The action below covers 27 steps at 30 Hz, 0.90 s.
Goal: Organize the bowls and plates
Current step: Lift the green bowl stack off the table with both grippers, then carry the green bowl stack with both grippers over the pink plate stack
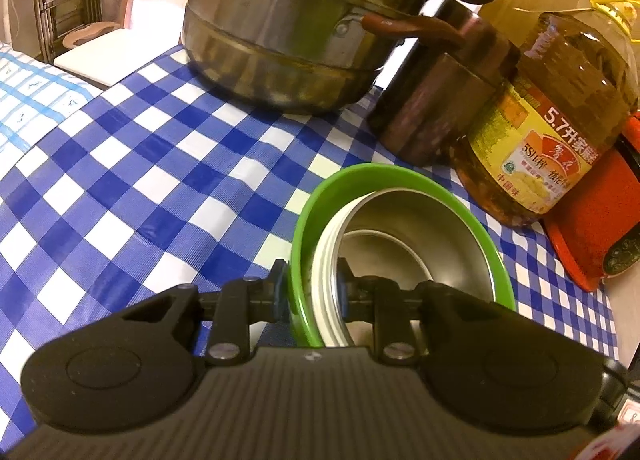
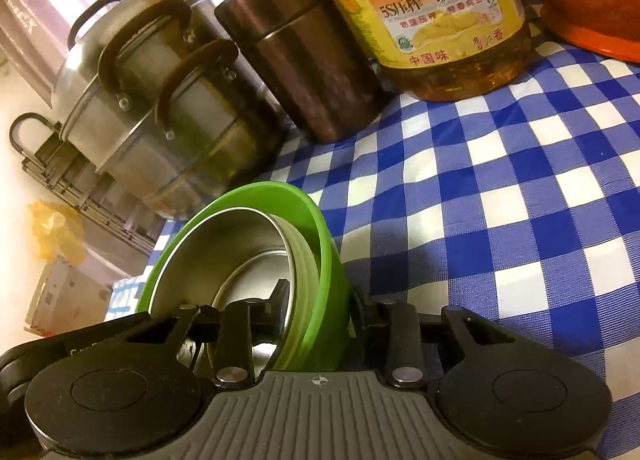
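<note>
A green bowl (image 1: 404, 175) with a steel inner bowl (image 1: 404, 244) nested in it sits over the blue checked tablecloth. My left gripper (image 1: 310, 284) is shut on the bowl's left rim, one finger outside, one inside. The same green bowl (image 2: 320, 219) and its steel liner (image 2: 224, 248) show in the right wrist view, where my right gripper (image 2: 320, 300) is shut on the right rim, one finger inside the steel bowl, one outside the green wall. The bowl's base is hidden behind the grippers.
A stacked steel steamer pot (image 1: 288, 39) with brown handles stands at the back, a dark metal canister (image 1: 444, 99) beside it, then a big cooking-oil bottle (image 1: 560, 119) and an orange appliance (image 1: 592, 227). The checked tablecloth (image 1: 140, 179) spreads to the left.
</note>
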### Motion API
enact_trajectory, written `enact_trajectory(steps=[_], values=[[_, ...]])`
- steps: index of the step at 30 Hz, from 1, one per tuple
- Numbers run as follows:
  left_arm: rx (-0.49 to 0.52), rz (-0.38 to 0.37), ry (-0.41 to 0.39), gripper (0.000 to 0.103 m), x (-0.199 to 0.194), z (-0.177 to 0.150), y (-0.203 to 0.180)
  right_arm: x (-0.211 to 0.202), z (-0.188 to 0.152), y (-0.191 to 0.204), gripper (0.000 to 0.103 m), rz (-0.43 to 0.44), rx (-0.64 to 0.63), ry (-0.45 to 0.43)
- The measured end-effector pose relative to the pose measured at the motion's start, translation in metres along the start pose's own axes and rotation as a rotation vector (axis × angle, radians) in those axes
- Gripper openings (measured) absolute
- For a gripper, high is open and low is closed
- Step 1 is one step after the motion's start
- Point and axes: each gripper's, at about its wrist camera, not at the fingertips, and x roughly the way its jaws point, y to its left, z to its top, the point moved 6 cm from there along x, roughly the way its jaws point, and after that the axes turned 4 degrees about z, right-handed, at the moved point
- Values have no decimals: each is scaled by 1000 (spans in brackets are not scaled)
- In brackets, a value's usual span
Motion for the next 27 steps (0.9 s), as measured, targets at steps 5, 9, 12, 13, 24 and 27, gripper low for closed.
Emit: enact_trajectory(steps=[5,9,12,13,24,27], values=[[11,-7,-12,22,-9,3,-8,-10,5,2,32,4,8,-21],[31,-18,-20,22,-19,5,-19,-23,9,2,31,-1,25,-42],[52,-37,-27,22,-27,4,-32,-38,12,0,31,-7,36,-61],[57,-44,-26,22,-29,3,-36,-45,12,-2,31,-11,41,-69],[132,-133,17,22,-55,-32,-107,-128,15,-42,31,-97,101,-134],[154,-154,38,22,-62,-50,-128,-154,11,-58,31,-129,125,-145]])
